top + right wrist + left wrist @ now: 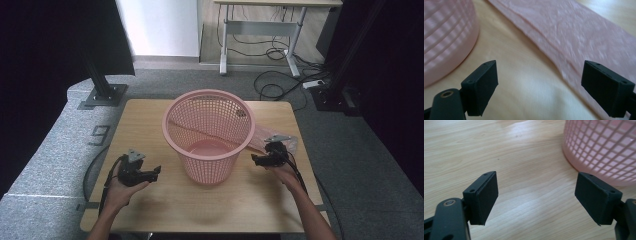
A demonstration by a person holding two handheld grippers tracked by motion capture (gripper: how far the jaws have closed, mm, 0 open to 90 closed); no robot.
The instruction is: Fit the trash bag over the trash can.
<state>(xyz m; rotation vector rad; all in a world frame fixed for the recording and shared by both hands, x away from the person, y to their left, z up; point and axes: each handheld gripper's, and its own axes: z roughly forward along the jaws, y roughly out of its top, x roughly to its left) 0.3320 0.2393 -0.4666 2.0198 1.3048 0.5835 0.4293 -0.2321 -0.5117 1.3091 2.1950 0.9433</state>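
Note:
A pink mesh basket (pixel 209 134) stands upright in the middle of the wooden table (pixel 145 117). A thin pink plastic bag (pixel 258 139) lies flat on the table to the basket's right. My left gripper (pixel 156 172) is low over the table left of the basket, pointing at its base, jaws open with nothing between them. In the left gripper view the gripper (pixel 536 195) faces bare wood, with the basket (pixel 604 147) at upper right. My right gripper (pixel 255 160) is open beside the basket's right side. In the right gripper view its jaws (pixel 539 82) frame bare table between the basket (pixel 446 32) and the bag (pixel 579 32).
Grey carpet surrounds the table. A black stand foot (pixel 102 94) sits past the far left corner and another (pixel 332 95) at the far right. A metal-legged desk (pixel 260 30) and loose cables (pixel 280 82) lie on the floor behind. Cables trail from both grippers off the near edge.

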